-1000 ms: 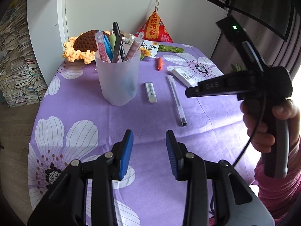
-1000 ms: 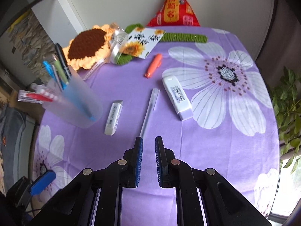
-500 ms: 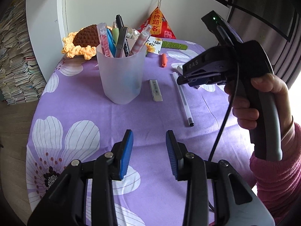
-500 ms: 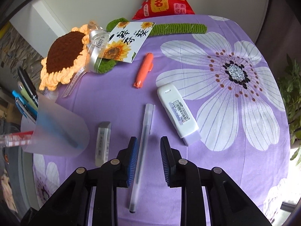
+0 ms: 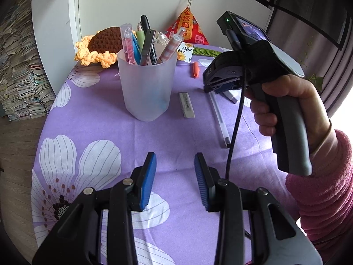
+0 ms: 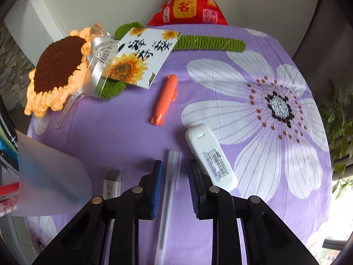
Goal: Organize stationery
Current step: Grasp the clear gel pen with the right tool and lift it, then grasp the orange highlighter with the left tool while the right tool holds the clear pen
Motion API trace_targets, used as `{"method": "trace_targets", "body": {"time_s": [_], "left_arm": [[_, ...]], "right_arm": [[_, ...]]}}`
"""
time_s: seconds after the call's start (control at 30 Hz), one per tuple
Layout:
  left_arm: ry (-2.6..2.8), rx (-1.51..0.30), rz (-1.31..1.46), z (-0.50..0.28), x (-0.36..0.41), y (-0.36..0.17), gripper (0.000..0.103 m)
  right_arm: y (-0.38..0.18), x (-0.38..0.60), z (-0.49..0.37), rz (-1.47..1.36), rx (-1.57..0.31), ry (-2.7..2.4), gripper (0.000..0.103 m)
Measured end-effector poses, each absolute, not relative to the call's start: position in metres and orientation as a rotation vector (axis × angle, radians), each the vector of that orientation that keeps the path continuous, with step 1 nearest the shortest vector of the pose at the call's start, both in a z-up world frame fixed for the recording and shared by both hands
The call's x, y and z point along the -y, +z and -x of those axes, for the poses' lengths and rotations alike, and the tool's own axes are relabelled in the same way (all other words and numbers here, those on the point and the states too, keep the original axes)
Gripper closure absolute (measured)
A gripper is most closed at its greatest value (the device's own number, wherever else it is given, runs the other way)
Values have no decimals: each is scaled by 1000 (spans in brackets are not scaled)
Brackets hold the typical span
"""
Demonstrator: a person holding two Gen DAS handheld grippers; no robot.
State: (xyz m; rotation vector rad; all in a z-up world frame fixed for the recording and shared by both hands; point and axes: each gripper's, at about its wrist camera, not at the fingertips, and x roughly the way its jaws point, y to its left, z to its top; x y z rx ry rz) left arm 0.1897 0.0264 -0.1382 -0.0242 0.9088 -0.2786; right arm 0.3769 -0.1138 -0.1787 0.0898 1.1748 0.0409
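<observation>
1. Your right gripper (image 6: 174, 186) sits low in the right-wrist frame, its jaws straddling the clear pen (image 6: 168, 196) lying on the purple tabletop (image 6: 123, 132); they have just been narrowing, and gaps show on both sides of the barrel.
2. Your left gripper (image 5: 175, 182), bottom centre of its frame, has jaws spread and empty.
3. The frosted cup (image 5: 146, 86) stands upper centre, full of pens.
4. Readable: "JUST F" on the ribbon (image 6: 103, 55), upper left.
</observation>
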Motion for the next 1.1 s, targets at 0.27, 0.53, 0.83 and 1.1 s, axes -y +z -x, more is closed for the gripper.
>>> {"method": "trace_targets", "body": {"time_s": [0.27, 0.53, 0.83, 1.1], "left_arm": [[-294, -887, -7, -189, -9, -127, 70], [-317, -871, -103, -240, 60, -113, 70], [-131, -949, -66, -352, 87, -126, 70], [-50, -1017, -140, -403, 103, -148, 70]], "right_arm": [[-158, 142, -344, -136, -1121, 117, 90], [-118, 220, -289, -251, -977, 148, 90], [-136, 254, -290, -411, -948, 252, 90], [-128, 267, -282, -484, -887, 362, 90]]}}
